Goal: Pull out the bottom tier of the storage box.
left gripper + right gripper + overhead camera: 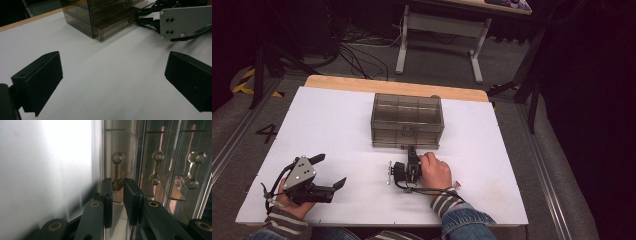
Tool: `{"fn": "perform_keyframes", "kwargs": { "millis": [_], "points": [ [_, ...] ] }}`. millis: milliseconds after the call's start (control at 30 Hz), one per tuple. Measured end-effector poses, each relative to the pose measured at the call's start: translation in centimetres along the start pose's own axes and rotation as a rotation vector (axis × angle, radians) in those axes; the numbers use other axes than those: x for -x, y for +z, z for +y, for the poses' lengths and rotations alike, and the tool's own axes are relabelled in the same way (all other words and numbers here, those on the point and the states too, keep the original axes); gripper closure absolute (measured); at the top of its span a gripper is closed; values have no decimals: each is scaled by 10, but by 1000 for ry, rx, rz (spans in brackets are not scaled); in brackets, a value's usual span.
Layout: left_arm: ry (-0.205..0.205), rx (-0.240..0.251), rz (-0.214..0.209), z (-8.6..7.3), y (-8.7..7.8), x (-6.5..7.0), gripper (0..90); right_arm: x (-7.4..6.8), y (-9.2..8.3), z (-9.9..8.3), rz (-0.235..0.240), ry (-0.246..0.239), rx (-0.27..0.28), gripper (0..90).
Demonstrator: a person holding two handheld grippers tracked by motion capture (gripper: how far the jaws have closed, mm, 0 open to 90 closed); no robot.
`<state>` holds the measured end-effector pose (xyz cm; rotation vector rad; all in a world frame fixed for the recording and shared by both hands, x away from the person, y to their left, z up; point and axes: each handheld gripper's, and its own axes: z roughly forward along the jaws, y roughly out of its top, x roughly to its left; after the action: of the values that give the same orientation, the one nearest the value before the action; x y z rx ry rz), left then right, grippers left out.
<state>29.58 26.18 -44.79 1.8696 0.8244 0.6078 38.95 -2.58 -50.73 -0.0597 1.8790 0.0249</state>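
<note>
Near the table's far edge, a smoked-plastic drawer cabinet (407, 120) is standing with all drawers in. The right gripper (117, 185) is pinching the bottom drawer's handle (118, 171); pulling is seemingly pending. The left gripper (331, 172) is idling, jaws spread.

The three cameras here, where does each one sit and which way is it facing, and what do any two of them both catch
High view: above the person's side, looking forward and down on the white table; both forearms, left gripper, right gripper.
Left gripper view: rides the left gripper, jaws wide apart, facing across the table toward the drawer box.
Right gripper view: rides the right gripper, jaws closed on a drawer handle.
Shared: the high and left gripper views both show the drawer box and right gripper.
</note>
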Motion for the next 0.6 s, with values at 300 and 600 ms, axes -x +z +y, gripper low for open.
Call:
{"fn": "perform_keyframes", "kwargs": {
  "millis": [300, 600],
  "points": [
    [1, -1, 0, 0, 0, 0, 22, 0, -4, 0, 11, 7, 2, 784],
    [-1, -1, 0, 0, 0, 0, 22, 2, -7, 0, 36, 12, 12, 741]
  ]
}}
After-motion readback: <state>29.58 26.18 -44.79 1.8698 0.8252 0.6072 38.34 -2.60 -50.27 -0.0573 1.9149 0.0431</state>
